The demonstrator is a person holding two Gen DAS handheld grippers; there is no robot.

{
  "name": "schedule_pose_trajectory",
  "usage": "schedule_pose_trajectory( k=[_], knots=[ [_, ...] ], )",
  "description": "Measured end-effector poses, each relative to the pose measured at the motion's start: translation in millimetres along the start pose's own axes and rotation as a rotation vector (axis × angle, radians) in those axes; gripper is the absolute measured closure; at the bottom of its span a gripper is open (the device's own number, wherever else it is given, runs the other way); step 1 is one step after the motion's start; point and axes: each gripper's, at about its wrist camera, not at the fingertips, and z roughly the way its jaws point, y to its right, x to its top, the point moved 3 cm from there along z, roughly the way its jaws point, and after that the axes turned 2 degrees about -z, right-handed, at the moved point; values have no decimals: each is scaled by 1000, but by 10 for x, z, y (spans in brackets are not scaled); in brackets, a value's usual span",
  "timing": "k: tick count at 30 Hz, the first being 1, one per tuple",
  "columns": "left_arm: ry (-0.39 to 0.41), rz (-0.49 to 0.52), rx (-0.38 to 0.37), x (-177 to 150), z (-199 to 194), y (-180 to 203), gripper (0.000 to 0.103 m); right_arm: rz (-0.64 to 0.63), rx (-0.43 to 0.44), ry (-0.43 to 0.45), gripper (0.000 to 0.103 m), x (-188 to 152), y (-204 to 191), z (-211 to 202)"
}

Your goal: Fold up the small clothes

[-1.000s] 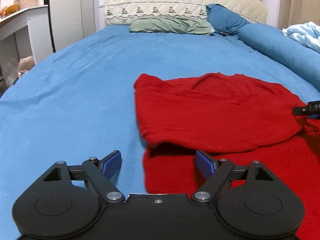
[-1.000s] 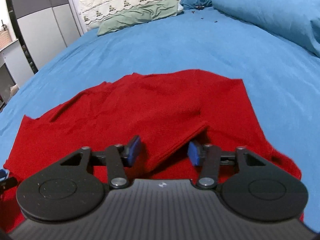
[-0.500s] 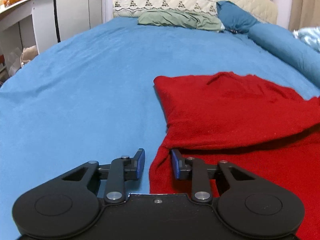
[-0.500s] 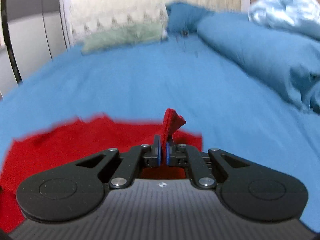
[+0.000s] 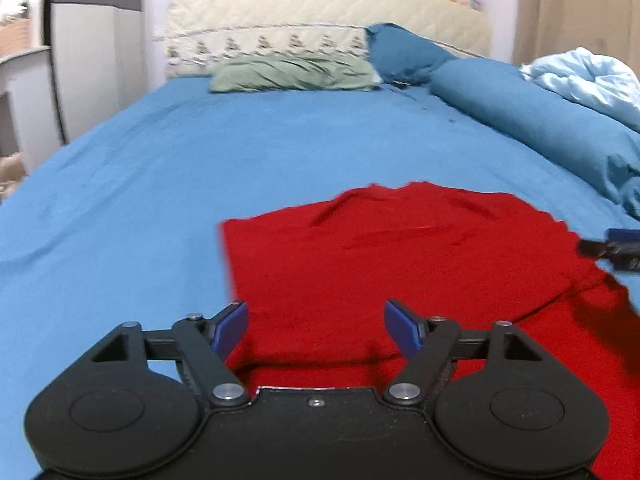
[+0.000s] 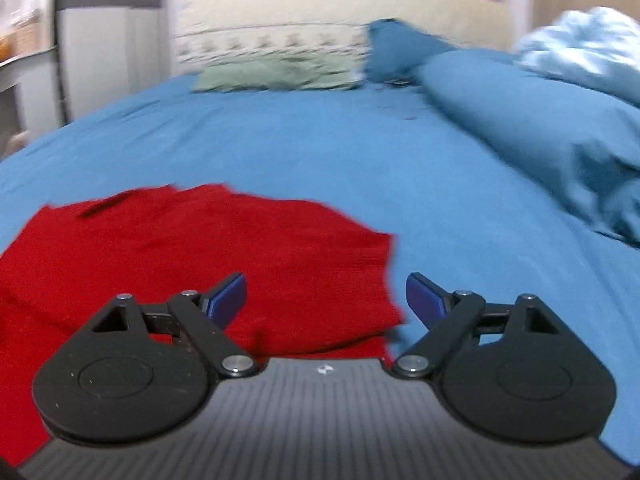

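One red garment, two tongs agape

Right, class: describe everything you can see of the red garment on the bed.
The red garment is a soft, slightly fuzzy knit-looking cloth lying on the blue bedsheet. It is folded: an upper layer with shallow creases lies over a lower layer that shows along the near and right edges. Its left edge runs straight. The left gripper and right gripper hover open at its near corners; neither one's fingers grip it.
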Motion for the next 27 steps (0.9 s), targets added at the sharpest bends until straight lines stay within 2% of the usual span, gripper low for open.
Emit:
schedule_pose_trajectory(
  k=[3,5,7,9,11,13,15,18,23,27],
  knots=[
    [-66,-45,-19,-4,323,52,24,-23,17,-14,1,-15,-83,171],
    [-134,-93,-6,-71,536,-4,26,5,12,-81,1,-93,-61,339],
    [-123,-95,-3,-87,566,-17,25,72,0,-143,1,-189,38,463],
    [-140,-83,14,-54,563,25,25,144,19,-135,1,-266,121,450],
    [-164,-83,34,-4,513,58,24,142,43,-139,1,-258,147,421],
    [-157,-85,70,48,363,42,22,135,59,-154,3,-199,228,372],
    [-115,-77,96,119,113,59,10,151,107,-139,4,-116,301,152],
    [-47,-67,89,197,-356,98,2,122,121,-86,3,61,379,-284],
    [-13,-18,106,223,-1101,227,0,121,159,-64,0,160,544,-1151],
    [-21,-2,73,75,-1572,310,0,115,162,-73,0,62,620,-1795]
  ],
)
